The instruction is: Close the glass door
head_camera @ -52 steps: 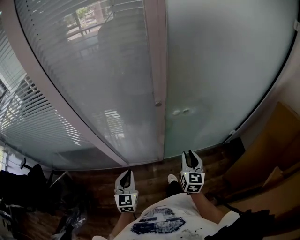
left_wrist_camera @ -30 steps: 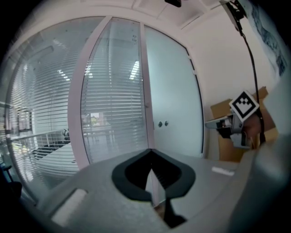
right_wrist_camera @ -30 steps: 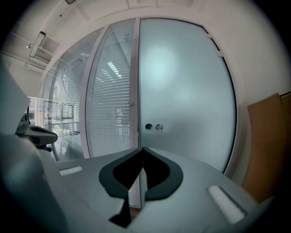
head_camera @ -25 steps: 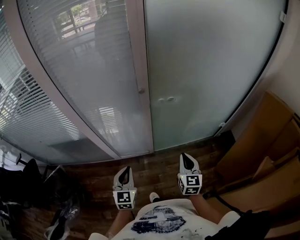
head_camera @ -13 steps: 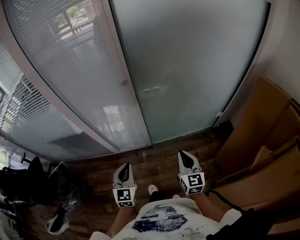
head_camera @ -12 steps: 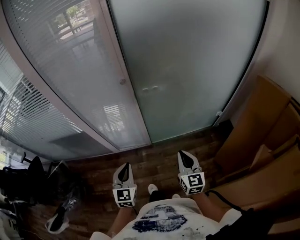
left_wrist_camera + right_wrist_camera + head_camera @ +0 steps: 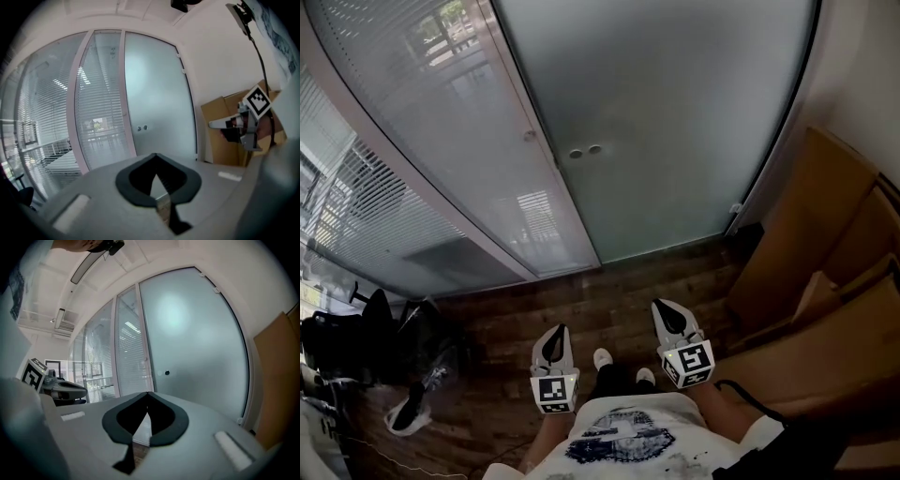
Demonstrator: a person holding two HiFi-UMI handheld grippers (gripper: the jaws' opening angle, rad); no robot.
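**Door.** Tall frosted glass door [image 7: 675, 112], pale grey-green, fills the opening ahead.
- Its left edge lies against the pale pink frame post [image 7: 528, 141]. No gap shows between them in any view.
- Its right edge runs up beside the white wall [image 7: 853, 66].
- Two small round fittings [image 7: 585, 151] sit close to the door's left edge (handle or lock, too small to tell).

**Left of the post.** Fixed glass partition with white slatted blinds [image 7: 394, 122].

**Floor.** Dark wood plank floor [image 7: 609, 300], bare between the person and the door. Brown cardboard boxes [image 7: 825, 234] stand along the floor's right edge, near the door's lower right corner.

**Grippers.**
- Grey-and-white two-jaw left gripper [image 7: 551, 339]: jaws together, tips meeting, nothing between them.
- Grey-and-white two-jaw right gripper [image 7: 668, 317]: jaws likewise pressed together on nothing.
- Both are held low in front of the person's white printed shirt [image 7: 623, 436], pointing toward the door.
- Both are well apart from the door, and neither touches glass, post or fittings.

**Progress, as judged.** The door reads as shut, sitting flush against its post, so the closing itself looks done. With both grippers empty and back from the glass, no push seems to be in hand. What may be left is checking that the latch has caught, which these views cannot show.
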